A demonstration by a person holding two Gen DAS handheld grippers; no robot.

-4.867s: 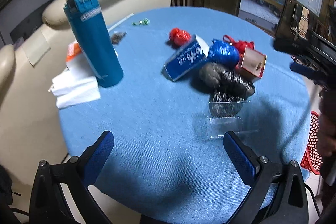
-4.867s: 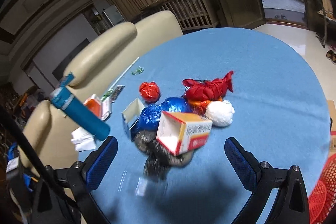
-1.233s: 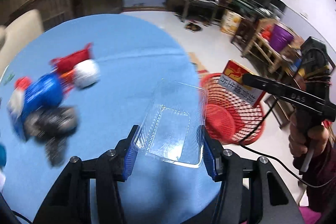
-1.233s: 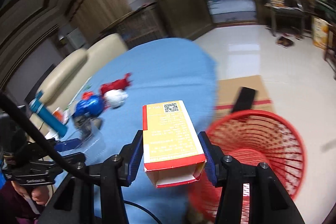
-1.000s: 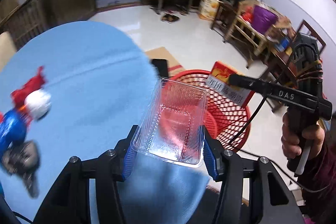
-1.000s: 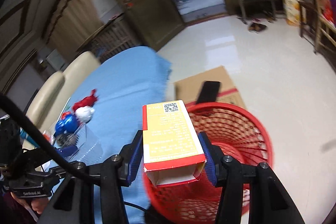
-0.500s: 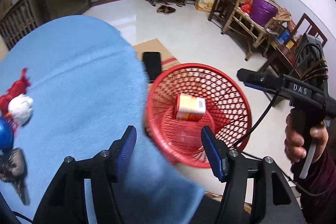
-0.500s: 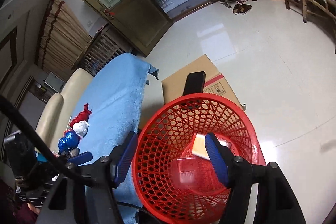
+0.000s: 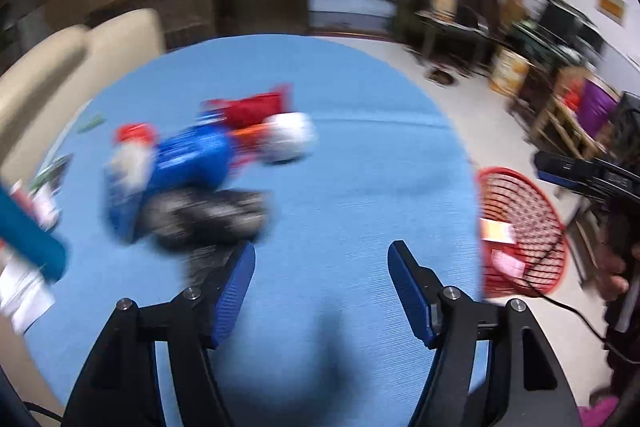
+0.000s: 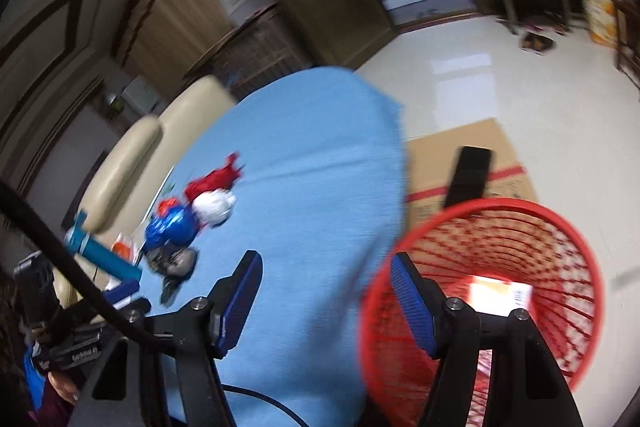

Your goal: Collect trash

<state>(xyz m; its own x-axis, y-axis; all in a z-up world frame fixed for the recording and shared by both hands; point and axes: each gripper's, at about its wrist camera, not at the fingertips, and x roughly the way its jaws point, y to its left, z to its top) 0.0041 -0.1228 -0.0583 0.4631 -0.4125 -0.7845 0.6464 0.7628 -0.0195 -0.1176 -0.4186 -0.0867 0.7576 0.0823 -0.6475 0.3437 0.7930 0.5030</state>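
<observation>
Both grippers are open and empty. My left gripper [image 9: 322,279] hangs over the blue round table [image 9: 360,195], near its front edge. A blurred pile of trash lies ahead to the left: a black bag [image 9: 208,215], a blue bag [image 9: 192,159], a white ball [image 9: 290,137], a red bag [image 9: 252,109]. My right gripper [image 10: 326,291] is beside the table edge, over the rim of the red mesh basket [image 10: 480,291]. The yellow box [image 10: 500,297] lies inside the basket. The basket also shows in the left wrist view [image 9: 520,235].
A teal flask [image 9: 28,227] and white tissues [image 9: 20,291] stand at the table's left. Cream chairs [image 9: 60,59] are behind the table. A cardboard sheet [image 10: 460,155] with a black phone [image 10: 468,175] lies on the floor by the basket. Wooden furniture lines the right wall.
The clear tray and the yellow box were let go into the basket earlier. Since half a second ago both grippers have swung left, from the basket back towards the table.
</observation>
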